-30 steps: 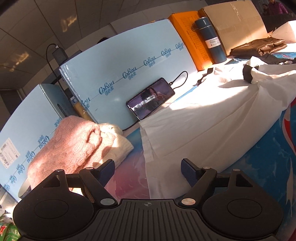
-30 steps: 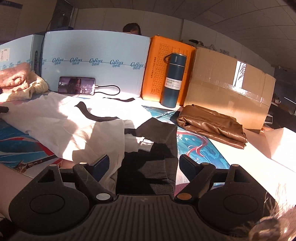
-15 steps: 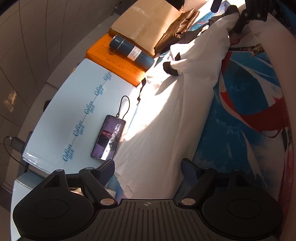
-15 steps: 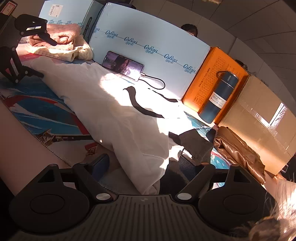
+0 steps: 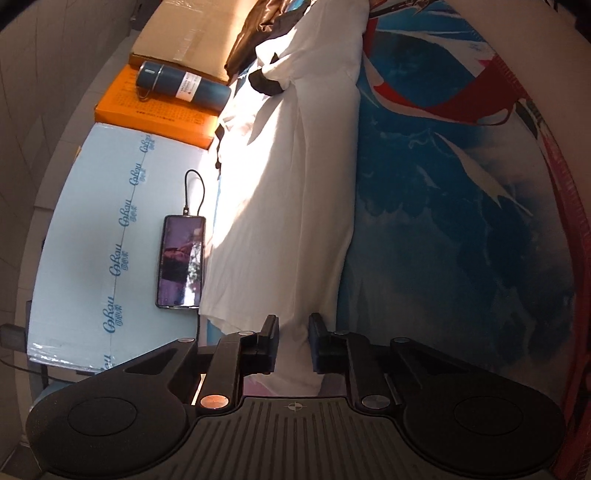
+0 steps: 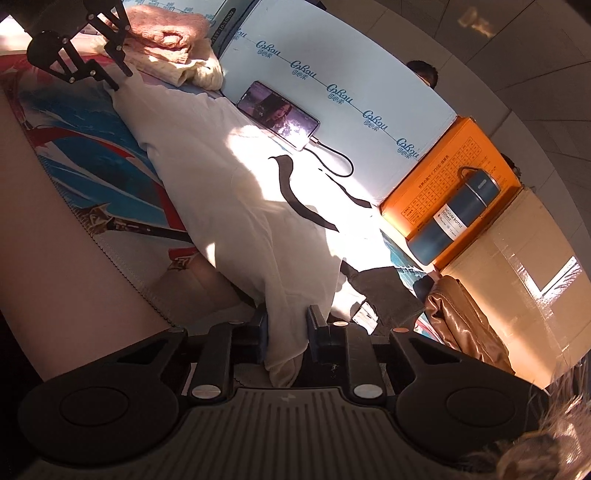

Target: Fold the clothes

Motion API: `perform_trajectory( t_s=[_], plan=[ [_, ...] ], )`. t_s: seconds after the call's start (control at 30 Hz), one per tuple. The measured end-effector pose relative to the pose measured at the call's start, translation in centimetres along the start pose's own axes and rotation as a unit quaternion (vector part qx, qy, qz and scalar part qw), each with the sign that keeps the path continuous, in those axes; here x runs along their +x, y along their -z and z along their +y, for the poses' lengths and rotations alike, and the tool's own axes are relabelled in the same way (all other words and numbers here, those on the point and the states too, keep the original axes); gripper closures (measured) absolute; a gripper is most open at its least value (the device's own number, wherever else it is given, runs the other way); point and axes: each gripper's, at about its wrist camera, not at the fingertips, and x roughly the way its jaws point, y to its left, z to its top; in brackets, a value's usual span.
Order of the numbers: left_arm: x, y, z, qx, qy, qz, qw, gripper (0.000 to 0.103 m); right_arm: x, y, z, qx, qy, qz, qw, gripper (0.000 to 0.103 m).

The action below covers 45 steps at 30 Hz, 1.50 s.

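Both grippers, left gripper point(image 5: 293, 341) and right gripper point(image 6: 286, 338), were closing on the white shirt point(image 6: 236, 192), fabric bunched between the fingers. Grab step; next they'd probably lift together evenly.

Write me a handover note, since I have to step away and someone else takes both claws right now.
Left claw: closing on one end of the white garment.
Right claw: closing on the opposite end, cloth bunched between its fingers.
Garment lies stretched in a long band across the printed mat, beside the phone.
Done: both ends taken.
Left: the fold itself. Pink sweater already sits folded in the far corner.
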Motion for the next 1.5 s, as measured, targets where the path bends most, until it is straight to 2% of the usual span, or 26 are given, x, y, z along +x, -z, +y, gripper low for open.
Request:
perform_trajectory(
  t_s=[0.03,0.1,0.13,0.17,0.27,0.3,0.33,0.4,0.43,0.67,0.7,0.73,0.77,0.8,0.93,1.2,1.37,1.47,1.5],
  plan=[
    [-0.1,0.0,0.2,-0.002,0.008,0.003,1.0,0.099,0.0,0.0,-0.1,-0.001,-0.003,0.001,1.0,0.089],
    [-0.4,-0.1,0.6,-0.011,0.017,0.001,0.9998,0.099,-0.1,0.0,-0.4,0.0,-0.007,0.001,1.0,0.092],
    [-0.7,0.0,0.6,-0.013,0.011,-0.002,0.9999,0.092,-0.1,0.0,-0.5,0.004,-0.008,-0.002,1.0,0.092],
    [-1.0,0.0,0.6,-0.013,0.002,-0.003,0.9999,0.091,-0.2,0.0,-0.5,0.003,-0.009,-0.002,1.0,0.092],
    [-1.6,0.4,-0.1,0.017,0.003,0.038,0.9991,0.087,-0.2,-0.1,-0.4,-0.003,-0.01,-0.001,1.0,0.092],
    [-1.7,0.6,-0.3,0.024,0.002,0.05,0.9984,0.081,-0.2,-0.1,-0.3,-0.004,-0.01,-0.001,1.0,0.092],
    [-1.8,0.7,-0.5,0.033,-0.001,0.065,0.9973,0.064,-0.1,-0.2,-0.3,-0.005,-0.009,-0.001,1.0,0.092],
    [-2.0,1.0,-0.9,0.059,-0.017,0.087,0.9943,0.039,0.0,-0.2,-0.3,-0.003,-0.009,-0.002,1.0,0.092],
    [-2.0,1.0,-1.0,0.073,-0.024,0.086,0.9934,0.031,0.1,-0.2,-0.3,-0.003,-0.009,-0.002,1.0,0.092],
    [0.7,0.0,0.1,0.115,-0.023,0.068,0.9907,0.032,0.3,-0.2,-0.4,0.001,-0.008,-0.003,1.0,0.091],
    [1.1,0.0,0.4,0.115,-0.017,0.068,0.9909,0.04,0.4,-0.2,-0.4,0.002,-0.008,-0.003,1.0,0.091],
    [1.5,-0.1,0.6,0.113,-0.003,0.069,0.9912,0.064,0.4,-0.1,-0.4,0.003,-0.009,-0.003,1.0,0.091],
    [1.8,-0.1,0.4,0.116,0.008,0.072,0.9906,0.076,0.4,-0.2,-0.4,0.001,-0.009,-0.003,1.0,0.091],
    [2.1,-0.1,0.2,0.121,0.016,0.076,0.9896,0.098,0.3,-0.2,-0.4,-0.001,-0.011,-0.002,1.0,0.091],
    [1.6,-0.4,0.1,0.105,0.035,0.084,0.9903,0.099,0.1,-0.3,-0.7,-0.006,-0.021,0.007,1.0,0.095],
    [-2.8,-1.0,-1.4,0.067,0.035,0.053,0.9957,0.099,-1.6,0.6,-2.5,0.018,-0.003,0.004,1.0,0.096],
    [-5.0,-1.2,-2.5,0.051,0.037,0.039,0.9973,0.098,-3.2,1.1,-2.8,0.024,-0.006,0.005,1.0,0.096],
    [-4.9,-0.6,-2.8,0.033,0.018,0.054,0.9978,0.089,-2.9,1.9,-2.4,0.029,-0.022,0.016,0.999,0.094],
    [-4.8,-0.1,-2.8,0.022,0.017,0.068,0.9973,0.08,-2.7,2.2,-2.2,0.03,-0.024,0.021,0.999,0.091]
  ],
)
